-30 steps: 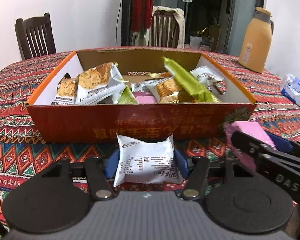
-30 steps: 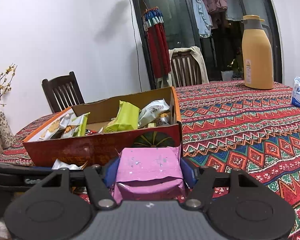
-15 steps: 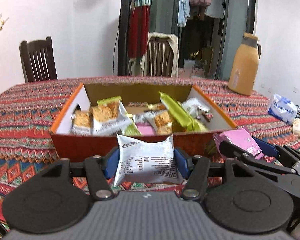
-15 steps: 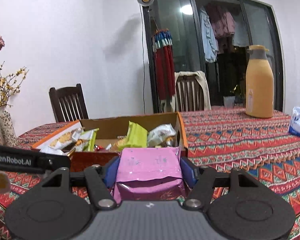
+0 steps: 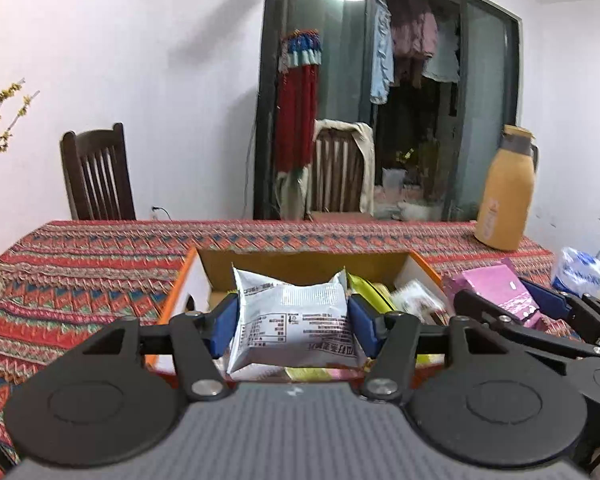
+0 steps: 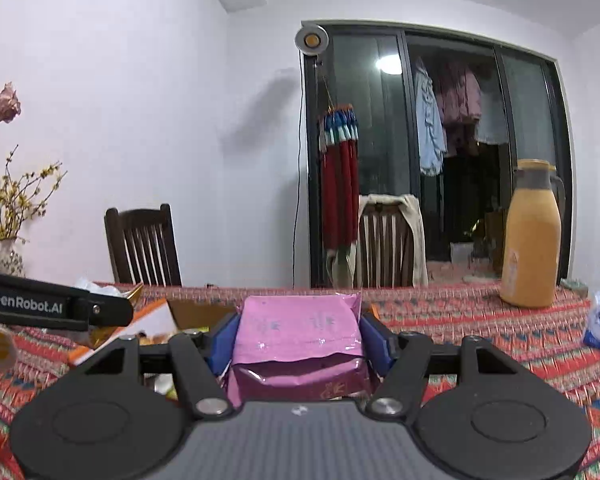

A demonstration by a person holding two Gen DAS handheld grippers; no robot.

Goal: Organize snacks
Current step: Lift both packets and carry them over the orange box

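left wrist view: the left gripper (image 5: 292,318) clamps a white snack packet (image 5: 290,322) between its blue pads, raised over the near edge of the open cardboard box (image 5: 194,280) of snacks on the patterned tablecloth (image 5: 80,260), with the right gripper (image 5: 504,300) beside it. right wrist view: the right gripper (image 6: 298,338) pinches a pink snack packet (image 6: 298,340) above the table, the box (image 6: 152,320) low at left and a yellow thermos (image 6: 532,240) near the far right edge.

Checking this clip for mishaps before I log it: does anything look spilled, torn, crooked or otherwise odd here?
Nothing stands out. The left gripper holds a white foil snack packet intact over the open orange cardboard box, and the right gripper holds a pink foil snack packet, merely creased. The snacks in the box lie jumbled, but nothing has spilled.
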